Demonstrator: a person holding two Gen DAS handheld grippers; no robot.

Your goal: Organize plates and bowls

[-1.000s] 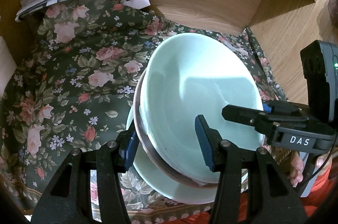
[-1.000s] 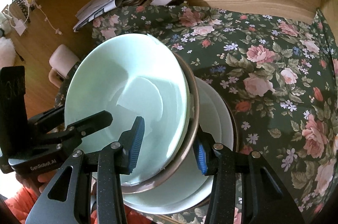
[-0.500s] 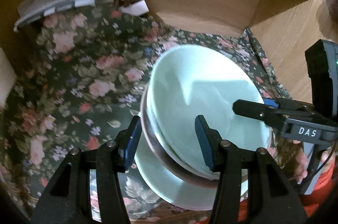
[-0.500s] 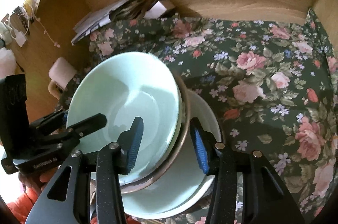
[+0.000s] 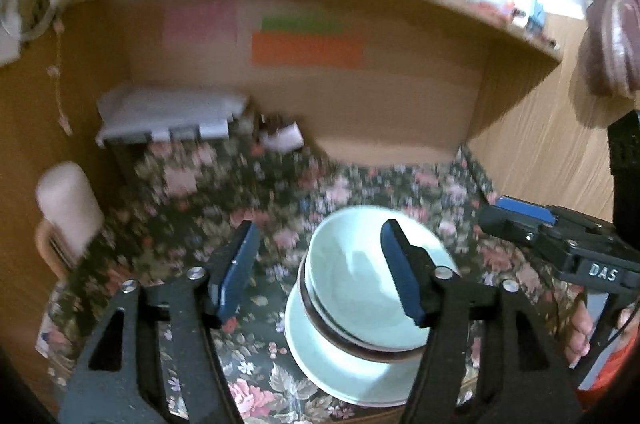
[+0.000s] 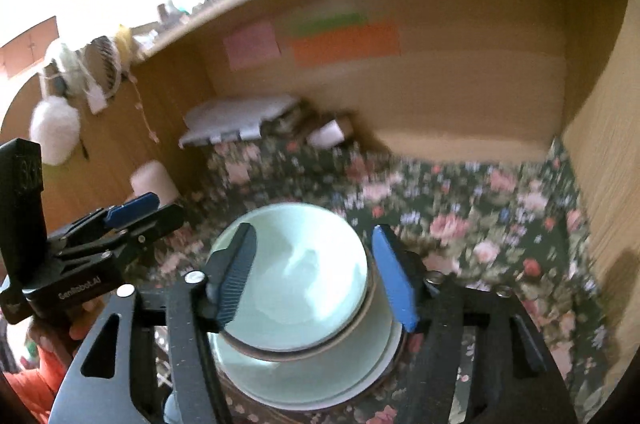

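A pale green bowl (image 5: 352, 276) sits nested in a brown-rimmed bowl (image 5: 320, 328) on a pale green plate (image 5: 320, 364), all resting on the floral cloth. My left gripper (image 5: 320, 274) hovers above the stack's left side, jaws opening, pads touching nothing. In the right wrist view the same bowl (image 6: 304, 284), brown rim (image 6: 372, 304) and plate (image 6: 304, 380) lie below my right gripper (image 6: 316, 274), whose jaws are also opening and are clear of the rims. Each gripper shows in the other's view: the right gripper (image 5: 520, 220) and the left gripper (image 6: 132, 212).
The floral cloth (image 5: 200, 207) covers a wooden desk nook with a back wall carrying sticky notes (image 5: 308, 49) and a side wall (image 5: 540, 159). A pile of papers (image 5: 172, 115) lies at the back left. A cream cylinder (image 5: 68, 199) stands at the left edge.
Both grippers straddled the bowl rims before; now they have let go, widened, lifted up and tilted towards the back wall. The stack stays on the cloth.
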